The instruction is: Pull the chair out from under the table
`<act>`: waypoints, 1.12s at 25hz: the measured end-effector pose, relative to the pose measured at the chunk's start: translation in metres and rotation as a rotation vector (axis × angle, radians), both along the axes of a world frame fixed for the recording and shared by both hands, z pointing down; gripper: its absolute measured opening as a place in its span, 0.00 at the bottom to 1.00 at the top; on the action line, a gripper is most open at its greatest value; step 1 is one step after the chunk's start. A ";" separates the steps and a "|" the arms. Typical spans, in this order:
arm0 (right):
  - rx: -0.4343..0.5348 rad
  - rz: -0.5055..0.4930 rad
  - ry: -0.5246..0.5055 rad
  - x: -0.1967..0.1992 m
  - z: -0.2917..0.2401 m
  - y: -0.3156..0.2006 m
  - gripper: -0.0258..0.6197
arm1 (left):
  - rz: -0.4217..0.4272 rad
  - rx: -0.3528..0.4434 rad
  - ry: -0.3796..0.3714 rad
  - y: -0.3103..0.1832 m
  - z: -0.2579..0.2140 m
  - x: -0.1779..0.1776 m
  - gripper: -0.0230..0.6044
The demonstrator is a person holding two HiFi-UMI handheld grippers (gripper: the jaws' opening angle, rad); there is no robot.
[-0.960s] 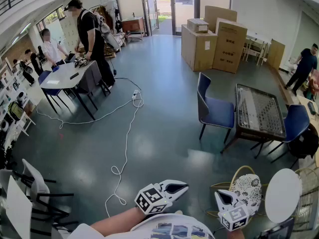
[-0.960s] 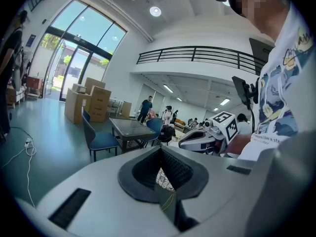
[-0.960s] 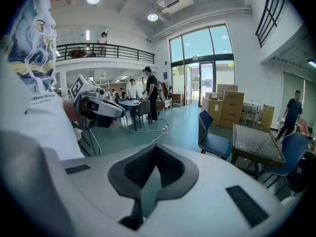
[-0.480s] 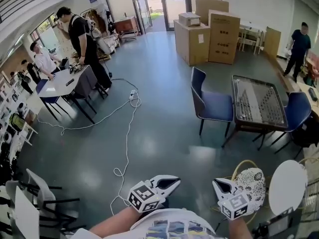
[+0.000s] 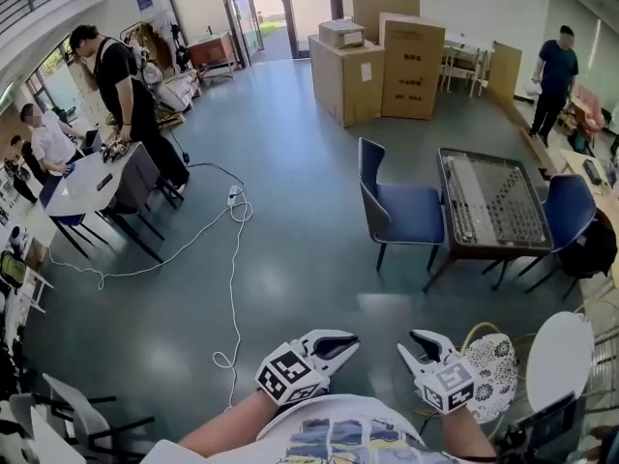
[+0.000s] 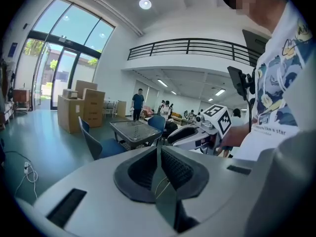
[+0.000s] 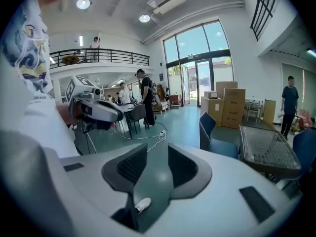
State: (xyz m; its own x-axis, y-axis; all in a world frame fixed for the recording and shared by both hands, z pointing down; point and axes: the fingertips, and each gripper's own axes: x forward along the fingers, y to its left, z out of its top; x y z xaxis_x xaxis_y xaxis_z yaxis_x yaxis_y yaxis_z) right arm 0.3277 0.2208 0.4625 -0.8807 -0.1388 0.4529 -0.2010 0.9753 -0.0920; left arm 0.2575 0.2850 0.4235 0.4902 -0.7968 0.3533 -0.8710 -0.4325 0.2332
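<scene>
A blue chair (image 5: 401,211) stands on the floor with its seat against the left side of a dark glass-topped table (image 5: 493,206). A second blue chair (image 5: 571,211) is at the table's right side. Both grippers hang low in the head view, well short of the chair. My left gripper (image 5: 348,340) is shut with nothing in it; its pads meet in the left gripper view (image 6: 159,154). My right gripper (image 5: 411,344) is opening, with a gap between its pads (image 7: 157,154) and nothing between them. The chair (image 7: 215,137) and the table (image 7: 269,154) show ahead of it.
Stacked cardboard boxes (image 5: 372,51) stand at the back. A white cable (image 5: 232,259) snakes over the floor. People are at a table (image 5: 92,177) on the left, and another person (image 5: 556,75) stands far right. A round white table (image 5: 559,356) and a patterned seat (image 5: 493,380) are beside my right gripper.
The right gripper's jaws have parted, and it has shifted left, off the patterned seat. The head view has panned, so the chair and table sit nearer the middle.
</scene>
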 end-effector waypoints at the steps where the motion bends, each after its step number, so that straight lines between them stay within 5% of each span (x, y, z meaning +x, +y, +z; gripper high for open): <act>1: -0.001 0.008 -0.001 -0.016 0.000 -0.008 0.22 | 0.009 0.003 -0.001 -0.008 -0.001 -0.015 0.05; 12: 0.001 0.065 0.023 -0.179 0.020 -0.123 0.24 | 0.035 -0.014 0.034 -0.092 0.008 -0.169 0.09; 20: -0.038 0.096 0.052 -0.236 0.051 -0.267 0.25 | 0.039 -0.039 0.079 -0.212 0.017 -0.211 0.17; 28: -0.127 0.080 0.073 -0.302 0.091 -0.413 0.29 | 0.008 -0.037 0.035 -0.339 -0.003 -0.247 0.18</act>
State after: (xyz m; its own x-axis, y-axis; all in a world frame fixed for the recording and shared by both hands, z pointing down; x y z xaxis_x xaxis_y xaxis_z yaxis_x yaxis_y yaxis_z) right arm 0.0253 -0.1917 0.5531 -0.8330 -0.1451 0.5339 -0.2886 0.9372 -0.1956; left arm 0.0105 -0.0535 0.4200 0.5089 -0.7796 0.3650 -0.8587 -0.4299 0.2789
